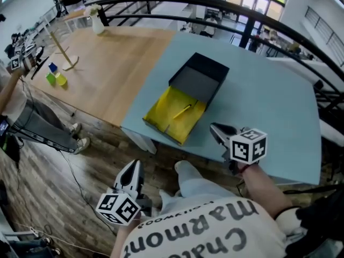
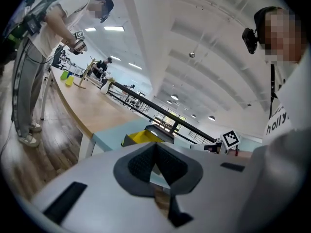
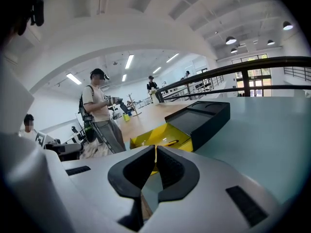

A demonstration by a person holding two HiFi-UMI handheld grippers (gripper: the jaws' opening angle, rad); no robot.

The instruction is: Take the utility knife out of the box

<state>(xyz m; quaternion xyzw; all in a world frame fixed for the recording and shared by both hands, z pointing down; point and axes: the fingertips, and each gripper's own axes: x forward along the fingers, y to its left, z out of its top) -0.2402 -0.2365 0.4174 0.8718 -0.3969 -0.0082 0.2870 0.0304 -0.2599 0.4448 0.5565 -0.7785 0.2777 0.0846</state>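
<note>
A black box (image 1: 200, 79) lies on the light blue table (image 1: 269, 106), and its yellow inner tray (image 1: 161, 118) is slid out toward me. A slim yellow utility knife (image 1: 181, 112) rests in that tray. My right gripper (image 1: 216, 128) is shut and empty, hovering over the table's near edge just right of the tray. From the right gripper view, the right gripper (image 3: 155, 147) points at the tray (image 3: 154, 136) and the knife (image 3: 171, 142). My left gripper (image 1: 133, 169) is shut and empty, low over the floor in front of the table. Past the left gripper (image 2: 155, 145), the tray (image 2: 140, 137) shows far off.
A wooden table (image 1: 107, 69) adjoins the blue one on the left and carries a white stand (image 1: 63, 55), small blue and green cups (image 1: 55, 77) and a white vase (image 1: 98, 23). A person (image 2: 43, 57) stands at its far end. A dark railing (image 1: 215, 7) runs behind both tables.
</note>
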